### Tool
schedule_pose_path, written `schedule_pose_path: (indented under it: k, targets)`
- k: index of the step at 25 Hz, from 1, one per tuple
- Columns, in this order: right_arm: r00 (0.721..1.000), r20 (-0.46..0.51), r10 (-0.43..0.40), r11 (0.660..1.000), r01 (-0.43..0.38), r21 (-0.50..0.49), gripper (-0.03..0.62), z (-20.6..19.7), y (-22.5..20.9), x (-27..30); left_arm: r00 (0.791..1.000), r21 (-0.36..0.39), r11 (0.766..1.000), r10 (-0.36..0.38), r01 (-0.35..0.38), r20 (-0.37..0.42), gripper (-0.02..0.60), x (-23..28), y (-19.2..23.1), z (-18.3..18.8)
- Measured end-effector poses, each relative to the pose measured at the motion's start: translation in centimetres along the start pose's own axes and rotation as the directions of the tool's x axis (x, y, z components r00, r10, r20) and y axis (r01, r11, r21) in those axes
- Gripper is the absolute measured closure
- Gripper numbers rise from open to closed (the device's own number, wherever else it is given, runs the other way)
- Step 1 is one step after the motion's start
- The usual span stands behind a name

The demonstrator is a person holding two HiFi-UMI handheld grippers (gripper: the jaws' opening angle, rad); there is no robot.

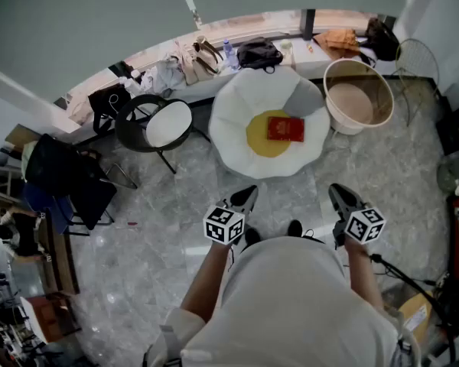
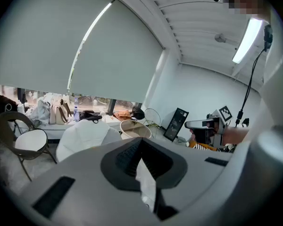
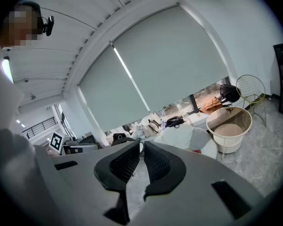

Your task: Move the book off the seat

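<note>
A red book (image 1: 285, 128) lies on the yellow cushion of a white petal-shaped seat (image 1: 237, 128) ahead of me. My left gripper (image 1: 247, 196) and right gripper (image 1: 338, 196) hover side by side above the marble floor, short of the seat, both shut and empty. In the left gripper view the jaws (image 2: 141, 142) meet with nothing between them, and the white seat (image 2: 87, 133) shows beyond. In the right gripper view the black pads (image 3: 142, 147) touch at the tips, with the seat (image 3: 186, 138) behind them.
A large round beige basket (image 1: 359, 94) stands right of the seat. A dark chair with a white round cushion (image 1: 159, 125) stands to its left. Bags and a bottle line the window ledge (image 1: 237, 52) behind. Black chairs (image 1: 61, 178) crowd the far left.
</note>
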State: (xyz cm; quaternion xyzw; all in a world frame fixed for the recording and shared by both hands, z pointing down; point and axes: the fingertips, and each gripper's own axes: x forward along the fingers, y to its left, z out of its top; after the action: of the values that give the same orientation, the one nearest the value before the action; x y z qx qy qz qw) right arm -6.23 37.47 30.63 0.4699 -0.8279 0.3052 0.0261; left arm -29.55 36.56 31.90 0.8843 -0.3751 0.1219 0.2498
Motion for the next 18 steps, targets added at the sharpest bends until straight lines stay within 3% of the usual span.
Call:
schedule_pose_path:
  k: [18]
  targets:
    - [0.999,-0.024,0.040,0.999,-0.040,0.016,0.539,1.7,-3.3,0.8,0.999,-0.007,0.999,0.037,-0.037,-0.012,0.579,3.0,-1.2,0.4]
